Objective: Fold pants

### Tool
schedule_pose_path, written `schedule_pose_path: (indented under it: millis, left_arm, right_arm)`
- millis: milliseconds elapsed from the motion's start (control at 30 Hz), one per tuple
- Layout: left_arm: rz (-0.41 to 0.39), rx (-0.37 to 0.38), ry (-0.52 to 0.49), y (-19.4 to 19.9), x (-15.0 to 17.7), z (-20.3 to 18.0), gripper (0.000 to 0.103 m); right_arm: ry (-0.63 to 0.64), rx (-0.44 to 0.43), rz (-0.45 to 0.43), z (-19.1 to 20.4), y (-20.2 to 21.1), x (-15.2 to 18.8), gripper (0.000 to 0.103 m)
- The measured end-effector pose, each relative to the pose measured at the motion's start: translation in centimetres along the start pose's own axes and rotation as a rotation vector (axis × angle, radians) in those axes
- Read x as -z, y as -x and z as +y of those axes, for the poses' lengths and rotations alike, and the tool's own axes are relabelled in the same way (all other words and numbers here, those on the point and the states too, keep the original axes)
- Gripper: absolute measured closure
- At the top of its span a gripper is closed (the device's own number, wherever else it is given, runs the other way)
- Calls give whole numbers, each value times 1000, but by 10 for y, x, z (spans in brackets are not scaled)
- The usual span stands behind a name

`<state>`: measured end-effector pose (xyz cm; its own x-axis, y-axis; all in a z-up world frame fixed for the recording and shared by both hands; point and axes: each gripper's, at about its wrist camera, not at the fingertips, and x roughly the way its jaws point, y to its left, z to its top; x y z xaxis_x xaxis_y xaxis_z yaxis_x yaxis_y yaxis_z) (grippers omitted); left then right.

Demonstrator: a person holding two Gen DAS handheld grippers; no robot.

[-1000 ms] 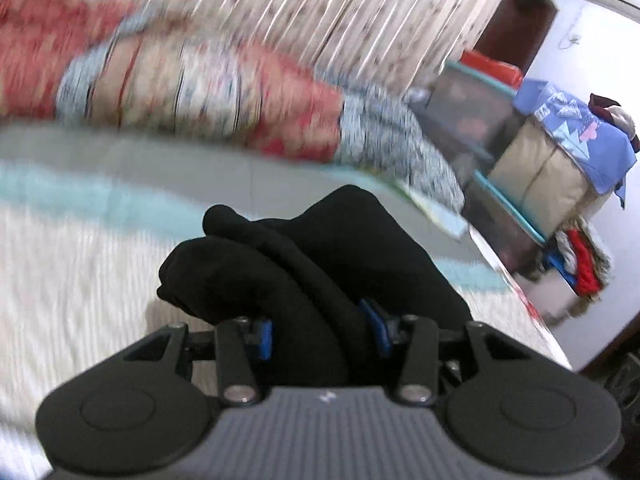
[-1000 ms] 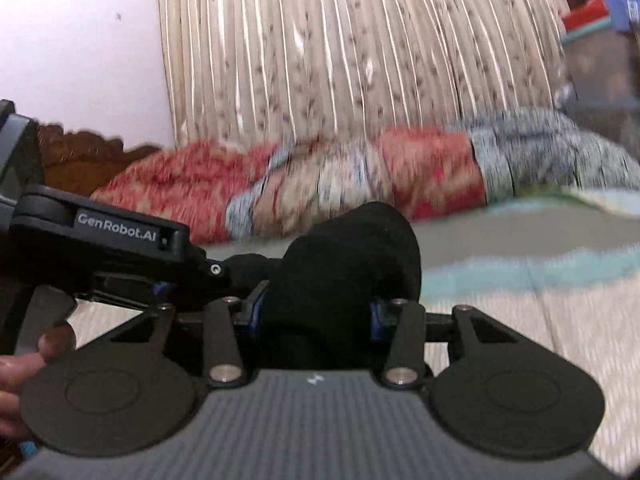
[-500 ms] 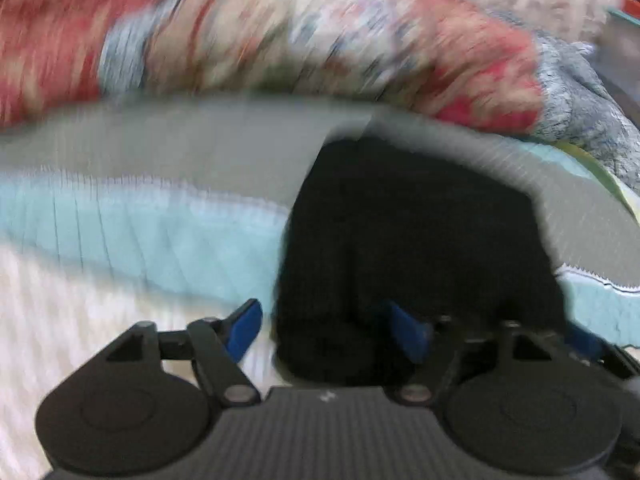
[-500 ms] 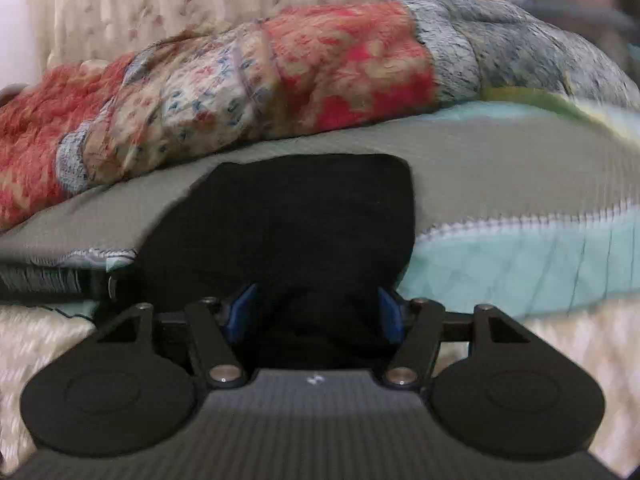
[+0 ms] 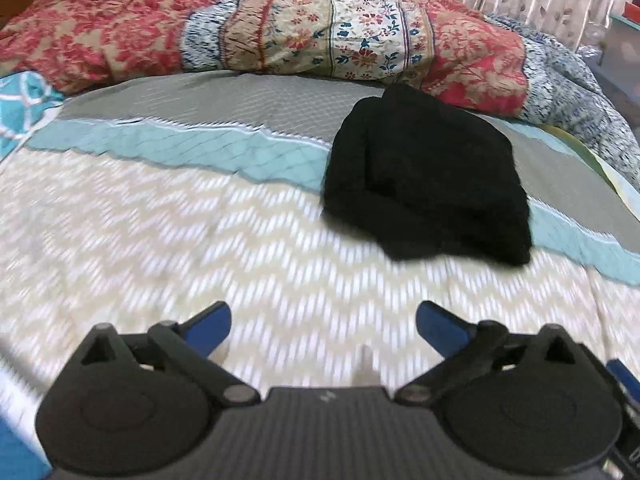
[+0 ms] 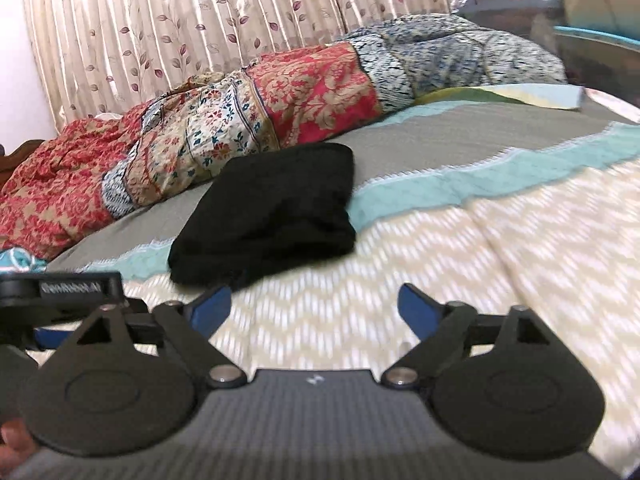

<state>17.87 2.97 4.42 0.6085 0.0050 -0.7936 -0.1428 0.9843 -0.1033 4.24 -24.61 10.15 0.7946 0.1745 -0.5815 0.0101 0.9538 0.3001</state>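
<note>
Soft light, perhaps motion-blurred foreground

You see a chevron-patterned bedspread (image 5: pixel 280 240) with teal and grey bands, a rumpled floral quilt (image 5: pixel 320 28) along its far edge, and leaf-print curtains (image 6: pixel 180 20) behind.

matt black knit pants (image 5: pixel 424 176); quilted cloth bedspread (image 5: pixel 200 240).

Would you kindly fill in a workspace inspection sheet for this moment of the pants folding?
Surface: bedspread, zigzag cream, teal and grey bands.
Job's things: black pants, a folded bundle lying on the bedspread, untouched.
Clutter: patchwork quilt heaped behind the pants.
Grippers: left gripper open, empty; right gripper open, empty, both short of the pants.
Cables: nothing seen.
Surroundings: leaf-print curtain; blurred storage at far right.
</note>
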Motion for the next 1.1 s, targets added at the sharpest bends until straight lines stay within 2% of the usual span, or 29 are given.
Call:
schedule_pose_path:
  millis: [33,200,300,433,600,833,933,1100]
  left_arm:
    - [-2,-7,-7,13,9,2,0]
    - [-35,-56,-53,66,42,8,0]
    - [-48,-78,-92,93,63,10,0]
    - [-52,-91,-126,122,90,12,0]
    - [-29,-90,-179,142,116,9,0]
    - [-34,-89,-182,160,141,10,0]
    - [-36,-103,-194,166,145,8,0]
    - [-41,-119,-183,173,151,10,0]
  right_arm:
    - [3,-1,3,1,11,4,0]
    - [49,6,19,6,56,19,0]
    - [37,38,60,9,75,29,0]
    - [-3,-2,128,9,98,45,0]
    - [3,-2,144,15,126,62,0]
    - [-8,-12,205,18,147,72,0]
    - [-13,-39,185,17,158,73,0]
    - [19,-22,119,21,175,70,0]
